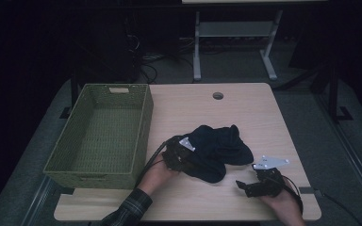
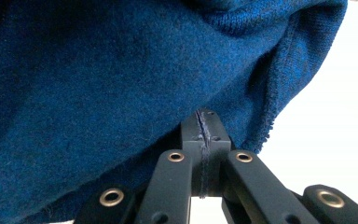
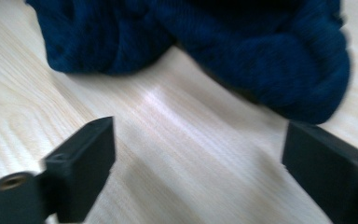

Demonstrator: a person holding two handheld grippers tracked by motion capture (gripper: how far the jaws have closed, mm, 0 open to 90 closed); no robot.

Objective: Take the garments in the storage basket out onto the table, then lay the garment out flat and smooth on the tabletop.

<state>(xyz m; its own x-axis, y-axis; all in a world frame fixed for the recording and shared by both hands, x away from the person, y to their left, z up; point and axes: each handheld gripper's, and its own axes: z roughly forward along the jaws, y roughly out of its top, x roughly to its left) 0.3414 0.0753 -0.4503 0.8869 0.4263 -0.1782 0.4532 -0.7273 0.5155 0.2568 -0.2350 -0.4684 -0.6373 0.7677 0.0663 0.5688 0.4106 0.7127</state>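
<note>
Pinching 1 fold of the dark blue knit garment, the left gripper has its jaws pressed together with a thin line of fabric caught between them, seen close in the left gripper view.

Item 1, garment: crumpled in a heap on the wooden table, near its middle, just right of the basket and not touching it as far as I can tell.

Item 2, right gripper: held low over bare tabletop near the front edge, jaws spread wide with nothing between them; the garment's near edge lies just ahead of it.

Item 3, green woven basket: stands at the table's left side, open-topped, with no contents visible.

Step in hand, as I judge it: securing the garment for a lift or transfer, probably toward the basket. The next move likely calls for the right gripper to advance into the heap and close on a 2nd fold, so the cloth rises without trailing, then a carry leftward over the basket's rim.
</note>
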